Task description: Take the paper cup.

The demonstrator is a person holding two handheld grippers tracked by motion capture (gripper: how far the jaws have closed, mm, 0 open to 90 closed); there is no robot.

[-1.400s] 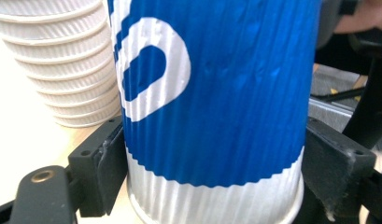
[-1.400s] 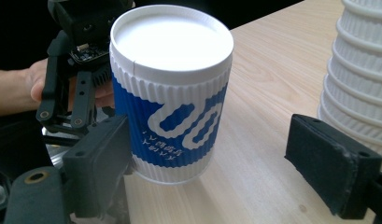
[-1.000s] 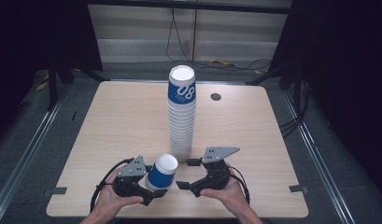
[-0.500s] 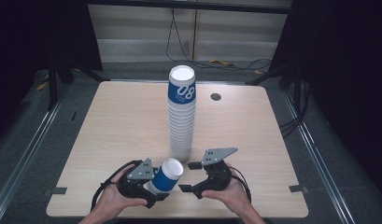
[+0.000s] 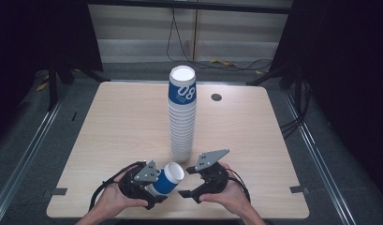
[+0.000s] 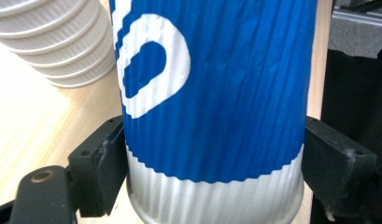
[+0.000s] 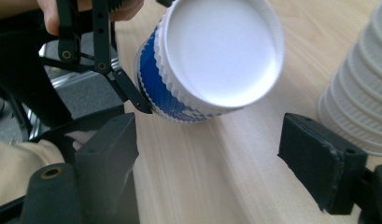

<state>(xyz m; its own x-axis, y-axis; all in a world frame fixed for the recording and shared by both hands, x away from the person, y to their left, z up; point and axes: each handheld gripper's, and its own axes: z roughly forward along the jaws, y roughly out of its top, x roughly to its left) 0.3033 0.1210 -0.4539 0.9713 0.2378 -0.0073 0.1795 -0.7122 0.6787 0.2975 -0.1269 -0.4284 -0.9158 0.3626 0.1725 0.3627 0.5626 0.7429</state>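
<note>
Right now the left claw (image 5: 157, 186) squeezes a blue and white paper cup (image 5: 166, 179), tipped on its side just over the bench (image 5: 109, 136), near the tall cup stack (image 5: 181, 119). The right claw (image 5: 191, 183) is part way open with nothing in it, and its jaws have just been closing and opening. I think it should pinch the cup's rim softly, so the cup does not squash.

Two bare forearms enter from the bottom edge, each hand wrapped around a black two-jaw claw with a grey three-cornered plate on top. The left claw (image 5: 157, 183) lies low and points up and to the right, its jaws pressed against what it holds. The right claw (image 5: 185, 182) points left toward it, tilted, jaws parted with nothing between them, having just been closing.
</note>
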